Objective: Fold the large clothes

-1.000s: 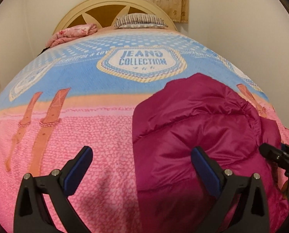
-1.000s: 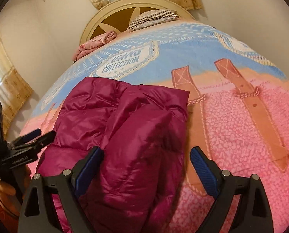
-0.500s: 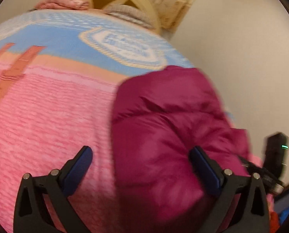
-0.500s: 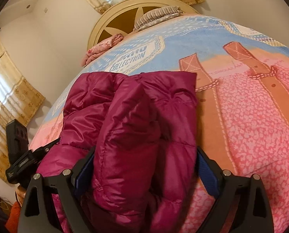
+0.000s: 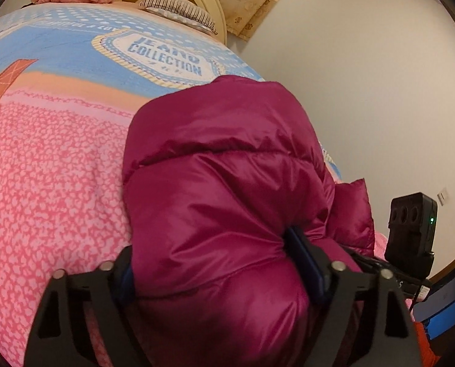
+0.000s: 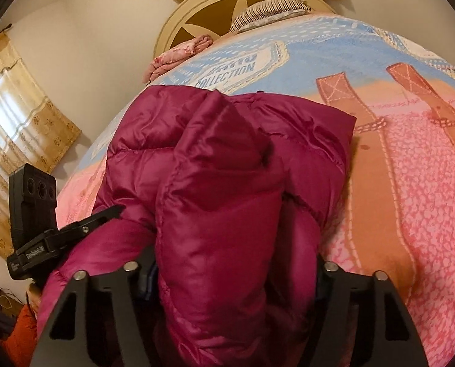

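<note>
the folded magenta puffer jacket (image 5: pixel 227 183) lies on the pink-and-blue bed cover (image 5: pixel 50 165) (near its edge). the left gripper (image 5: pixel 215 263) and right gripper (image 6: pixel 233 263) have just been closing, and each now pinches a thick fold of the jacket's near end.

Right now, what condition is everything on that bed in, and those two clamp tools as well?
Magenta puffer jacket: bunched up, folded over, lying on the bedspread.
Left gripper: jaws have just been closing, squeezing the jacket.
Right gripper: jaws have just been closing, squeezing the jacket.
Bedspread: spread flat.
Striped pillow: lying by the headboard.
</note>
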